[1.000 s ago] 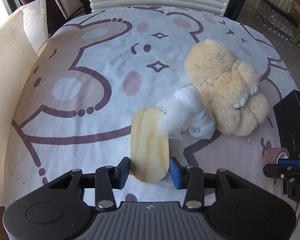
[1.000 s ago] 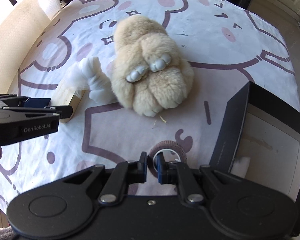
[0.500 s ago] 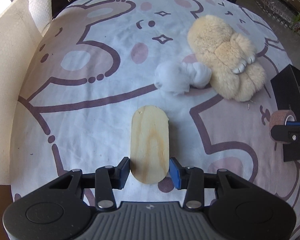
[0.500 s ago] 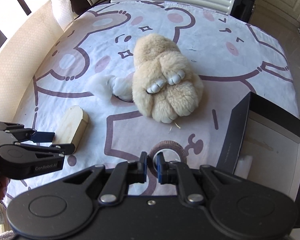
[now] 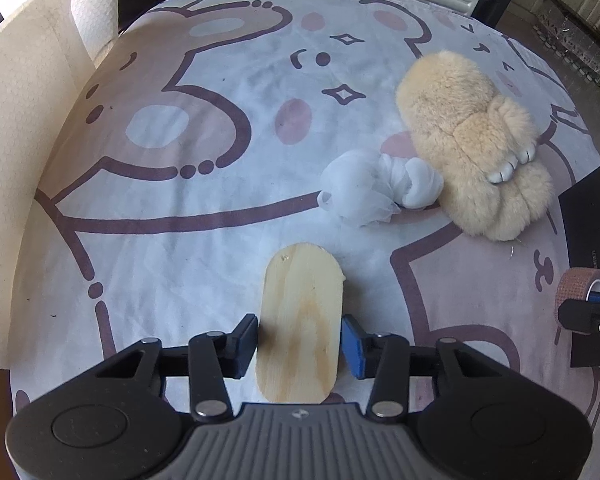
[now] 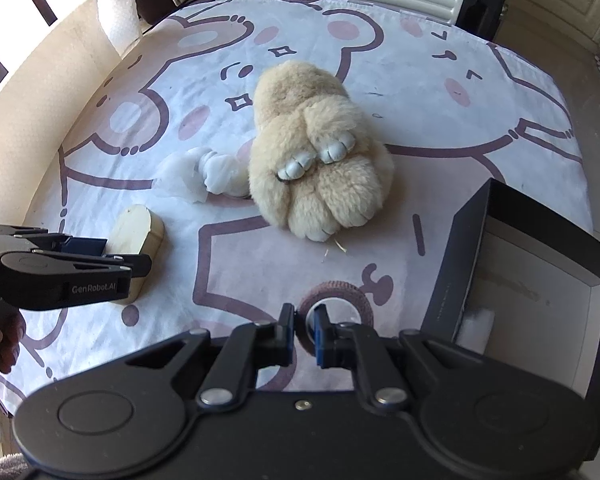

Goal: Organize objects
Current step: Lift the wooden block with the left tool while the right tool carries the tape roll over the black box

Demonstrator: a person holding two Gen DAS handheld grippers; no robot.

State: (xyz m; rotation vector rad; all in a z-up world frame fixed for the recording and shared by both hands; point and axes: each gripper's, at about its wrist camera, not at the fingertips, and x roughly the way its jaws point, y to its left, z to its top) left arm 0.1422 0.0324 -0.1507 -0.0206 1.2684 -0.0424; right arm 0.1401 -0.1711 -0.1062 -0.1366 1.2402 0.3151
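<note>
While its long axis runs straight ahead along the fingers of the left gripper (image 5: 300,346), the wooden block (image 5: 300,328) sits between the two pads, which are clamped on its long sides. It is a pale, oval-ended slab of light wood with a faint yellow grain and a small dent near its far rounded end; that end points away from the tool, and the near end reaches back almost to the gripper body. From the right wrist view the block (image 6: 137,240) shows as thick, with a flat side wall.

Off to the right, the right gripper (image 6: 303,330) has its jaws pinched on the wall of a brown tape roll (image 6: 336,298), one pad outside and one inside the ring. The roll's open hole faces the camera.

Ahead of both tools lies a fluffy beige plush toy (image 6: 320,160), with a crumpled white cloth (image 5: 376,192) touching its left side. Just right of the right gripper stands an open black box (image 6: 536,276). Everything rests on a bear-print cloth (image 5: 180,208).
</note>
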